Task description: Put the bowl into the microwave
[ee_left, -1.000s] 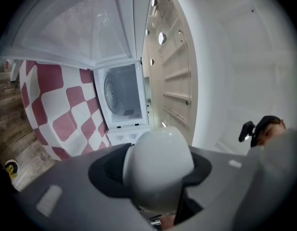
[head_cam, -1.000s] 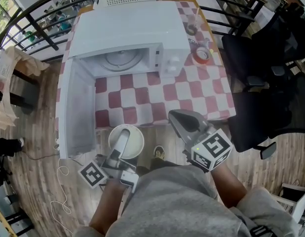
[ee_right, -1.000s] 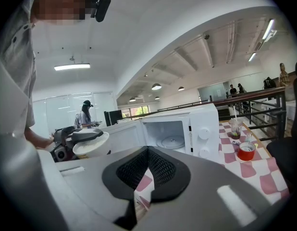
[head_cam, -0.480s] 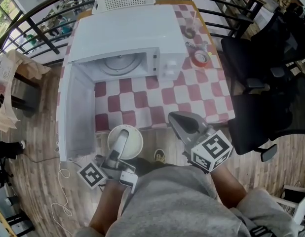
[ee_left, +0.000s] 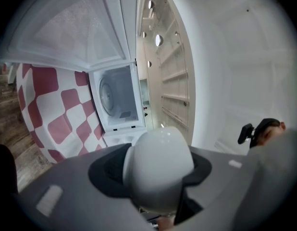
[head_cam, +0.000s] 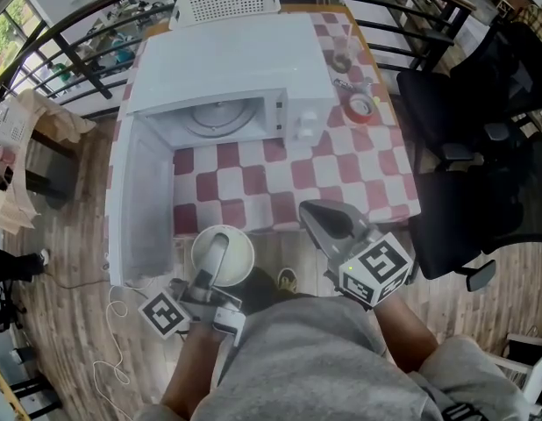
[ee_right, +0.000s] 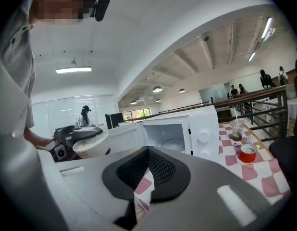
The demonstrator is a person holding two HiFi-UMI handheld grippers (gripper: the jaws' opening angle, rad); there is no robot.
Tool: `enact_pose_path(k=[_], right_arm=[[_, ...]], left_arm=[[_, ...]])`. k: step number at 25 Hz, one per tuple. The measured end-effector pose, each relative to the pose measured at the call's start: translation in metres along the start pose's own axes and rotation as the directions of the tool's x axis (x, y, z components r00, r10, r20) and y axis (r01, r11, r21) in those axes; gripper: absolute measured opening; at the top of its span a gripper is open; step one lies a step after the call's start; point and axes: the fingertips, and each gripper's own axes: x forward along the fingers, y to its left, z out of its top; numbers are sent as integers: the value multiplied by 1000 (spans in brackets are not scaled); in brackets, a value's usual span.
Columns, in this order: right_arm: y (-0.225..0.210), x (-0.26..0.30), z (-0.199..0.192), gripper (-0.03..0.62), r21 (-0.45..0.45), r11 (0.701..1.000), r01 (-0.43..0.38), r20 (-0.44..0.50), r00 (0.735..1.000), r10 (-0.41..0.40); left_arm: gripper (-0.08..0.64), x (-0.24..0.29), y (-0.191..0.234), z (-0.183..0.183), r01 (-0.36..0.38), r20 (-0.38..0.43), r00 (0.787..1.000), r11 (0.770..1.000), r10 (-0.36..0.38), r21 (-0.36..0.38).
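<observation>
A white bowl (head_cam: pixel 240 254) hangs just off the table's near edge, in front of the open door. My left gripper (head_cam: pixel 215 263) is shut on its rim, one finger lying across the inside. In the left gripper view the bowl (ee_left: pixel 158 163) fills the gap between the jaws, and the microwave cavity (ee_left: pixel 117 97) shows beyond it. The white microwave (head_cam: pixel 236 68) stands at the back of the checkered table (head_cam: pixel 341 169), with its glass turntable (head_cam: pixel 220 114) visible inside. My right gripper (head_cam: pixel 310 209) is shut and holds nothing, hovering at the table's near edge to the right of the bowl.
The microwave door (head_cam: pixel 139 200) swings out to the left, reaching the table's front. A red cup (head_cam: pixel 360 107) and a clear glass (head_cam: pixel 341 58) stand right of the microwave. Black chairs (head_cam: pixel 464 147) sit past the table's right side. A railing runs behind.
The head camera has drifted a little, so the table sits slightly lower in view. Both grippers and the bowl keep their places.
</observation>
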Motion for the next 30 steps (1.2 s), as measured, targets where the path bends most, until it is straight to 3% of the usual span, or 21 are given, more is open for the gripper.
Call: enact_pose_path(k=[14, 30], right_arm=[[4, 5, -1, -2, 12, 1000, 0, 7, 1000, 0], [-5, 53, 6, -2, 24, 1000, 10, -20, 1000, -10]], left_arm=[[233, -2, -7, 4, 19, -1, 1000, 1000, -19, -4], [233, 25, 14, 41, 3, -43, 999, 1000, -4, -21]])
